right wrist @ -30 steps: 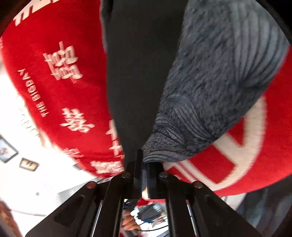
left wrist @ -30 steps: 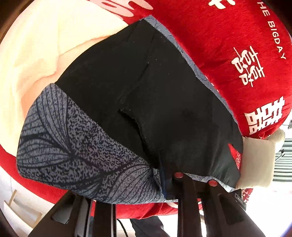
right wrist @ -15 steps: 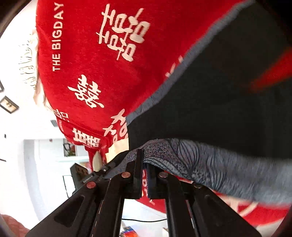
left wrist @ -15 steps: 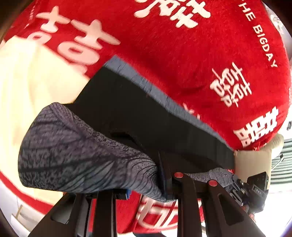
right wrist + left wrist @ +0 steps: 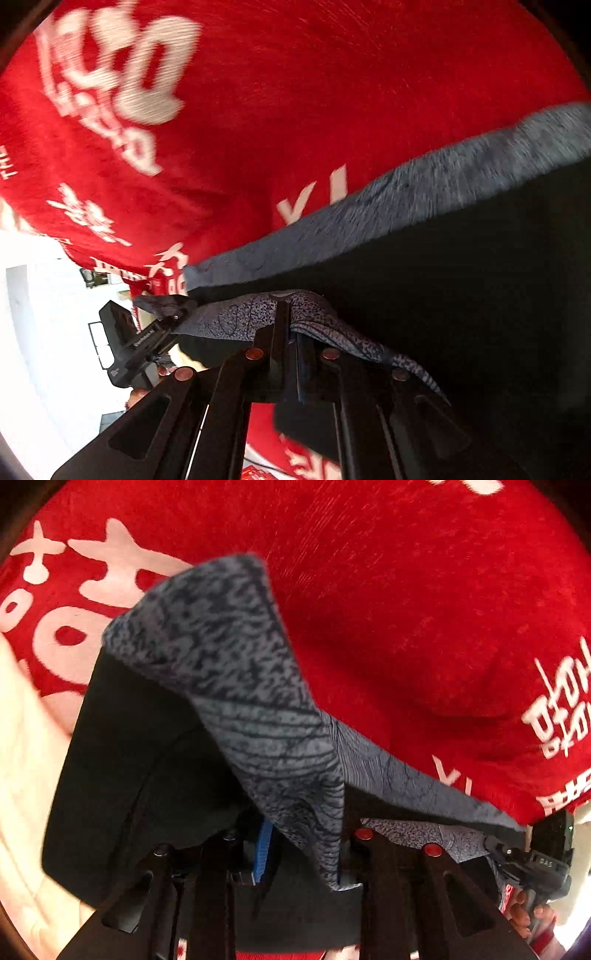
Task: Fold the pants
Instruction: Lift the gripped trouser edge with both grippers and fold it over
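Observation:
The pants (image 5: pixel 236 686) are grey with a dark leaf print and a black inner side (image 5: pixel 140 760). They lie on a red blanket (image 5: pixel 406 609). My left gripper (image 5: pixel 303 845) holds a lifted fold of the grey cloth between its fingers; its jaws are opening slightly, with the cloth still between them. The held edge runs taut rightward to my right gripper (image 5: pixel 517 849). In the right wrist view, my right gripper (image 5: pixel 291 332) is shut on the same patterned edge of the pants (image 5: pixel 443 184). The left gripper (image 5: pixel 162 321) holds the edge's far end. Black cloth fills the space below.
White characters and lettering mark the red blanket (image 5: pixel 258 110). A cream patch (image 5: pixel 22 775) lies at the left. The blanket's edge drops to a bright white room (image 5: pixel 44 314) at the left. A hand (image 5: pixel 524 919) grips the right tool.
Both grippers have carried the held grey edge across the black cloth, doubling the pants over. The right gripper has rolled. The black area in the left wrist view has shrunk.

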A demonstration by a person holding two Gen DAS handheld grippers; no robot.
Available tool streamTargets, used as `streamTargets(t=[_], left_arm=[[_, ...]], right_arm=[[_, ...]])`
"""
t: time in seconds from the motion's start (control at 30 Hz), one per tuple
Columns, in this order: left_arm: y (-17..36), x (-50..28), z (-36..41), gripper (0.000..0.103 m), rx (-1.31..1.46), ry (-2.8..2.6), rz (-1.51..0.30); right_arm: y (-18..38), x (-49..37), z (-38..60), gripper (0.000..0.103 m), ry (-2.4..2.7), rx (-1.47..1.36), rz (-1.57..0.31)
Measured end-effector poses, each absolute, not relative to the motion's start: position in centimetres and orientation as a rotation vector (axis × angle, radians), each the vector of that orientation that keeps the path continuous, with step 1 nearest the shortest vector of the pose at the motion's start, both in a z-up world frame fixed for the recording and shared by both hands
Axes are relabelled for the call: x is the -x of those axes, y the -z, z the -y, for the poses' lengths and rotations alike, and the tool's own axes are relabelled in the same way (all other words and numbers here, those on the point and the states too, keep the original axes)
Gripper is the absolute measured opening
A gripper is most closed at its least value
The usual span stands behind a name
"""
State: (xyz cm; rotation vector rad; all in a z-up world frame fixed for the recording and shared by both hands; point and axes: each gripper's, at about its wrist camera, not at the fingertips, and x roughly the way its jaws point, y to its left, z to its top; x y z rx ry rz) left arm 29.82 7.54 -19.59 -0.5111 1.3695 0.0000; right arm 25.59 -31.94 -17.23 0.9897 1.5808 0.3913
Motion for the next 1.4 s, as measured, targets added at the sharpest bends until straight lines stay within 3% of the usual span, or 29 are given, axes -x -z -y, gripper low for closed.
streamTargets(t=[0.27,0.3,0.33,0.37,0.4,0.43,0.5,0.57,0.63,0.7,0.83,0.9,1.07,1.23,1.4], left_arm=[[16.4,-29.8,-7.0,0.038,0.465,0.063,-1.423],[15.7,-29.4,-6.8,0.05,0.448,0.07,-1.418],[14.7,-28.8,-6.6,0.081,0.403,0.054,-1.404],[13.5,-28.3,-6.5,0.091,0.339,0.011,-1.36],[12.1,-27.8,-6.4,0.094,0.29,-0.015,-1.303],[11.6,-27.5,-6.4,0.094,0.273,-0.012,-1.294],[11.2,-27.3,-6.4,0.094,0.26,-0.03,-1.299],[11.7,-27.5,-5.3,0.094,0.205,-0.013,-1.31],[12.8,-28.1,-3.8,0.094,0.141,0.0,-1.324],[14.6,-29.3,-2.2,0.094,0.093,-0.002,-1.329],[18.4,-31.4,-2.1,0.094,0.05,-0.085,-1.377],[20.0,-31.6,-2.7,0.094,0.012,-0.144,-1.397],[19.1,-30.7,-3.0,0.096,-0.023,-0.161,-1.399],[15.3,-27.7,0.1,0.096,-0.033,-0.071,-1.393],[13.2,-23.5,7.5,0.096,-0.052,0.095,-1.429]], right_arm=[[18.4,-27.6,31.8,0.008,-0.418,-0.966,-1.608],[17.8,-27.7,31.8,0.015,-0.425,-0.949,-1.601],[17.1,-27.7,31.8,0.034,-0.425,-0.928,-1.589],[16.1,-27.8,31.9,0.049,-0.423,-0.905,-1.567],[15.0,-27.8,31.9,0.072,-0.421,-0.891,-1.54],[14.1,-27.9,31.9,0.073,-0.415,-0.876,-1.517],[12.0,-28.0,31.5,0.073,-0.415,-0.816,-1.494],[10.7,-27.9,30.5,0.063,-0.457,-0.781,-1.487],[10.1,-27.9,27.7,0.039,-0.497,-0.652,-1.519],[10.9,-28.2,24.3,0.032,-0.505,-0.508,-1.563],[14.8,-29.2,20.6,0.03,-0.47,-0.384,-1.622],[16.8,-29.8,20.7,0.022,-0.434,-0.37,-1.641],[16.4,-30.0,22.2,0.026,-0.459,-0.518,-1.6],[11.7,-27.1,25.4,0.059,-0.489,-0.583,-1.508],[7.7,-19.4,33.0,0.06,-0.39,-0.685,-1.451]])
